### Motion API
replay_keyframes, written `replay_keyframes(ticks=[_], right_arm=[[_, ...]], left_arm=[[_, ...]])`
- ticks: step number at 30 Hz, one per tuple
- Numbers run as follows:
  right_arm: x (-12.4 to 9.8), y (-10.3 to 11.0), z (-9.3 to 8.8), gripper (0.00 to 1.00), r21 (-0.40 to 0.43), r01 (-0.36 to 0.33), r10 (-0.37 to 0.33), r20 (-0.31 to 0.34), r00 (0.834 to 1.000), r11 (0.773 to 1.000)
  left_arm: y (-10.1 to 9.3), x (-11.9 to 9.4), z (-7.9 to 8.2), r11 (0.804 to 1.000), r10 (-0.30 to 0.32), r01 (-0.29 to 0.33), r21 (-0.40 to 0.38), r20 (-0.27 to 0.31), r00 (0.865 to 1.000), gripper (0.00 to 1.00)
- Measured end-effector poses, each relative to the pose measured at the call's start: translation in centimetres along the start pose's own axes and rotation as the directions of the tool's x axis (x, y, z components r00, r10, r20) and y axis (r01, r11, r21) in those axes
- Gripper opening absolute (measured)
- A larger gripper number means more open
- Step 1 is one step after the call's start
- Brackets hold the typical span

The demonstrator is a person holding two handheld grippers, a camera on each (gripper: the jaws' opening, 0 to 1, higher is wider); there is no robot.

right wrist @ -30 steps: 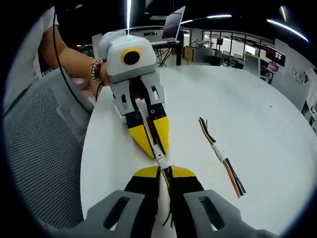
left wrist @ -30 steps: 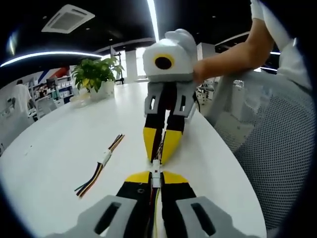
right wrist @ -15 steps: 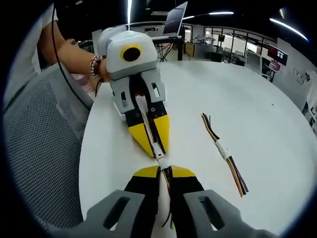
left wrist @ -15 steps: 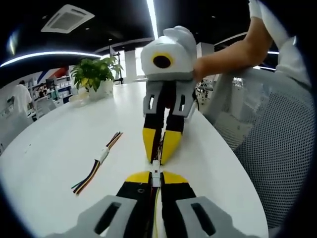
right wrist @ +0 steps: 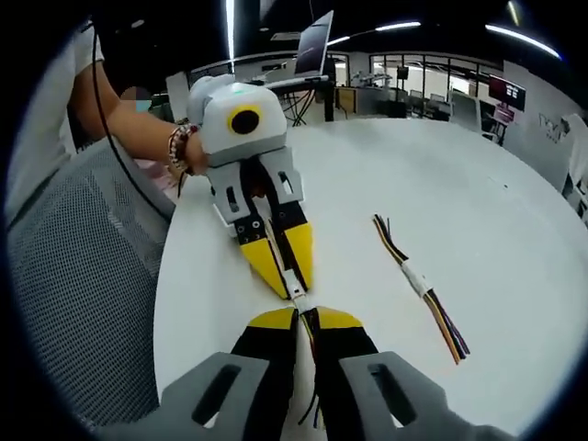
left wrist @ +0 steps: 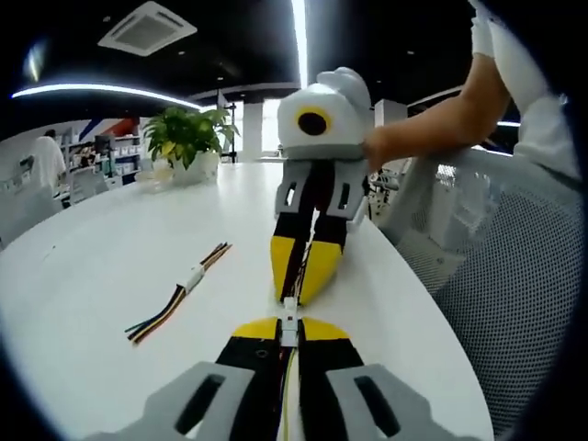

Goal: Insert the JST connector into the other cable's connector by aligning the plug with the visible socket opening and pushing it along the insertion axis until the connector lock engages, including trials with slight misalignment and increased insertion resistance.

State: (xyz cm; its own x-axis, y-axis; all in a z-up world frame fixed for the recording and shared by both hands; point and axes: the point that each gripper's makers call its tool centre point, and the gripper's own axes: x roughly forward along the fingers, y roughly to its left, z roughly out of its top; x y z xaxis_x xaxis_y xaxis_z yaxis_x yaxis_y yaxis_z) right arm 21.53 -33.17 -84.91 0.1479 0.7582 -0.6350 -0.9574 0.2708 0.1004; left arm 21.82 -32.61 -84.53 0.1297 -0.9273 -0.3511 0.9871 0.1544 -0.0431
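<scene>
Your left tool [left wrist: 288, 333] and right tool [right wrist: 306, 320] each pinch a cable, white connectors [left wrist: 289, 319] meeting tip-to-tip above the desk [left wrist: 110, 266]; spare joined cable [right wrist: 418, 285] lies nearby

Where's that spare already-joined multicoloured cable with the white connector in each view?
Left gripper view: spare multicoloured cable with white connector lies on the white table, left of centre.
Right gripper view: same cable, right of centre.
Shared landmark: the white mated connectors between the gripper tips.
</scene>
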Motion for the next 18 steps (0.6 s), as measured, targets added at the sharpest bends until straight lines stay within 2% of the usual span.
replay_keyframes(ticks=[9,18], right_arm=[[0.18,-0.06,-0.34,0.02,-0.019,-0.012,0.013,0.011,1.000,1.000],[0.16,-0.26,-0.03,0.02,0.045,-0.031,0.028,0.064,0.998,0.999]], left_arm=[[-0.03,-0.13,-0.07,0.998,-0.020,0.023,-0.051,0.074,0.997,0.00],[-0.14,-0.15,0.17,0.999,-0.021,0.024,-0.043,0.077,0.997,0.00]])
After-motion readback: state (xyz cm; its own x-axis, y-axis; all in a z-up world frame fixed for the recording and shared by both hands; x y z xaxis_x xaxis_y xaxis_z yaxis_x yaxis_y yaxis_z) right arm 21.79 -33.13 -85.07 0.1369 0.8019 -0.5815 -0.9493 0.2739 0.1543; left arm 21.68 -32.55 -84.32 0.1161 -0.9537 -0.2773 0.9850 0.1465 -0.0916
